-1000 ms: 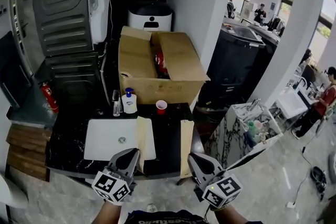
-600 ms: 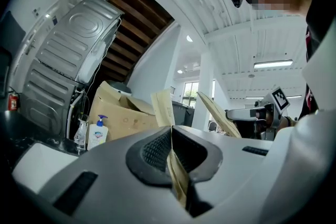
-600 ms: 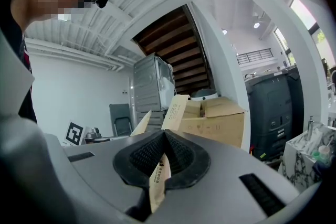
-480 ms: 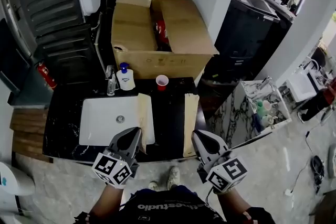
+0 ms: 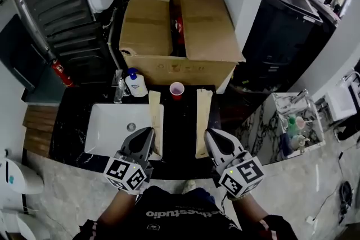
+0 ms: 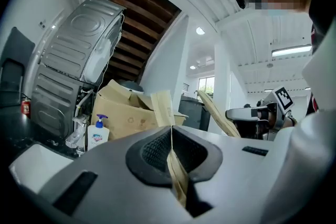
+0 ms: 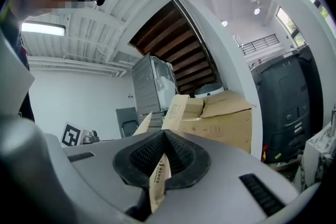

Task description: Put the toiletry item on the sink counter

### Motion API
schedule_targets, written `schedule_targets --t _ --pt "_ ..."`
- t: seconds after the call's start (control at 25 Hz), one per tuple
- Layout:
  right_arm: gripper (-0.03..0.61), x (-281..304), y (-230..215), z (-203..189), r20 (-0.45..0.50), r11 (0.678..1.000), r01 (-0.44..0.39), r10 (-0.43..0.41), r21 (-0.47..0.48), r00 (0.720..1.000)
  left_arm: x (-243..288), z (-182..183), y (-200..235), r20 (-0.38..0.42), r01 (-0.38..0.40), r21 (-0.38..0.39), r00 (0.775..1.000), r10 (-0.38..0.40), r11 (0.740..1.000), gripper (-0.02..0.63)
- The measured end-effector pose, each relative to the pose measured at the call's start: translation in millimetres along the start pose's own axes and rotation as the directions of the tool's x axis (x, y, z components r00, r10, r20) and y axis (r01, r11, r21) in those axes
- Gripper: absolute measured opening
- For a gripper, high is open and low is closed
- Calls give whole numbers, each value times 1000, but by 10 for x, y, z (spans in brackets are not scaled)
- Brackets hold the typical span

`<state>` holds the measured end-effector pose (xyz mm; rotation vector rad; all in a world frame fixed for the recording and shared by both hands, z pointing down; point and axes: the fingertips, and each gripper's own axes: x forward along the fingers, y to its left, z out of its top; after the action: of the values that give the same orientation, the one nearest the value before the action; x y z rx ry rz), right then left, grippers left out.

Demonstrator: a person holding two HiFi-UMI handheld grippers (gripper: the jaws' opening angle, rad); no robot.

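The left gripper (image 5: 145,137) has its jaws squeezed tight on a long brown packet (image 5: 154,118). The right gripper (image 5: 211,137) has its jaws pinching a second brown packet (image 5: 202,118). Both packets stick out forward over the black bench (image 5: 179,132), next to the white sink (image 5: 112,129).

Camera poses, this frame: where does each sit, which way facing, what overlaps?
Head view: on the person's head, steeply down onto the black marble counter and white sink basin; forearms, left gripper, right gripper show.
Left gripper view: on the left gripper, along jaws shut on the left long brown paper packet, towards the cardboard box; right gripper at right.
Right gripper view: on the right gripper, along jaws shut on the right brown paper packet; left gripper at left.
All share the cardboard box.
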<state>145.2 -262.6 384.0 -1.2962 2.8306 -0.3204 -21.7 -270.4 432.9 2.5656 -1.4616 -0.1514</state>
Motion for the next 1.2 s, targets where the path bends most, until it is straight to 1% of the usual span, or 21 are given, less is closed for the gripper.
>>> schedule_targets --t 0.12,0.24,0.32,0.48,0.64,0.8,0.92,1.04,1.2 --pt "38 92 -161 -36 -15 1000 -14 14 11 1000 99 -4 7 10 -39 8 999 39 999 20" --pt "38 218 -235 -90 -35 1000 -11 12 19 999 165 -23 74 9 -52 9 999 52 999 20" --pt "38 301 -269 -145 -55 1000 4 -2 28 998 195 -34 145 3 -56 0 998 56 998 20" --pt "38 499 -327 -286 -104 998 40 -35 46 994 226 -2 287 7 -39 -13 999 40 999 20" --pt "38 721 -471 -635 -203 994 93 -78 65 976 188 4 441 17 -28 -34 999 29 999 20" --pt "38 959 -657 -1176 -324 983 141 -95 121 941 129 19 605 24 -25 -35 999 26 999 20" --pt "38 1133 -776 -1571 -411 977 164 -95 137 907 56 31 737 29 -51 -55 998 53 997 20" --pt "38 1291 -892 -1890 -485 974 185 -99 133 869 1 34 820 27 -61 -60 998 63 996 20" --pt "38 1470 -991 -2252 -563 976 198 -112 93 819 -66 -2 888 21 -71 -62 997 73 996 20"
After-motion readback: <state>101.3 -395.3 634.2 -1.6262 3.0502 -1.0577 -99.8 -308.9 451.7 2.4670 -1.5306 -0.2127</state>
